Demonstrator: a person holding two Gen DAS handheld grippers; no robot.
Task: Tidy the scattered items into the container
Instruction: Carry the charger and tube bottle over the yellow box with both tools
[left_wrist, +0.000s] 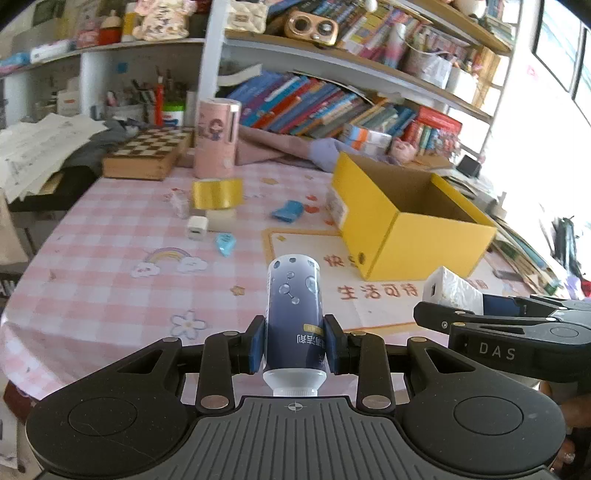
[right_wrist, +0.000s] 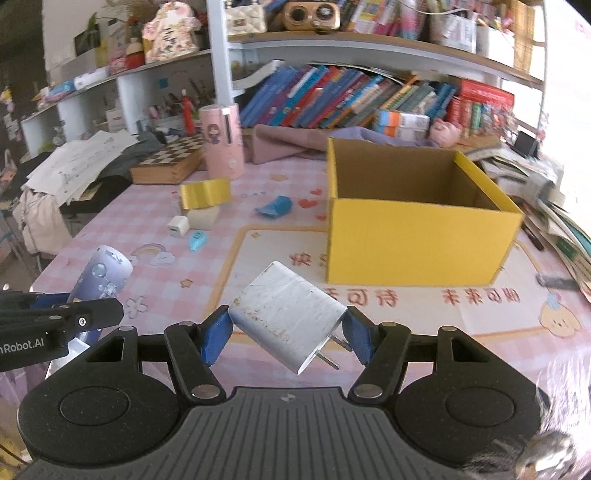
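My left gripper (left_wrist: 294, 341) is shut on a dark blue bottle (left_wrist: 293, 314) with a white cap, held above the pink checked table. My right gripper (right_wrist: 286, 332) is shut on a white plug charger (right_wrist: 288, 317), tilted, prongs to the lower right. The open yellow box (right_wrist: 417, 240) stands ahead of the right gripper; it is at the right in the left wrist view (left_wrist: 410, 229). On the table lie a gold tape roll (left_wrist: 217, 192), a small white charger cube (left_wrist: 197, 226), a light blue item (left_wrist: 225, 243) and a blue wrapper (left_wrist: 288, 210).
A pink cylinder (left_wrist: 216, 138) and a chessboard box (left_wrist: 147, 153) stand at the table's back. Purple cloth (right_wrist: 295, 142) lies behind the box. Bookshelves fill the back wall. Stacked books and papers (right_wrist: 554, 206) lie right of the box.
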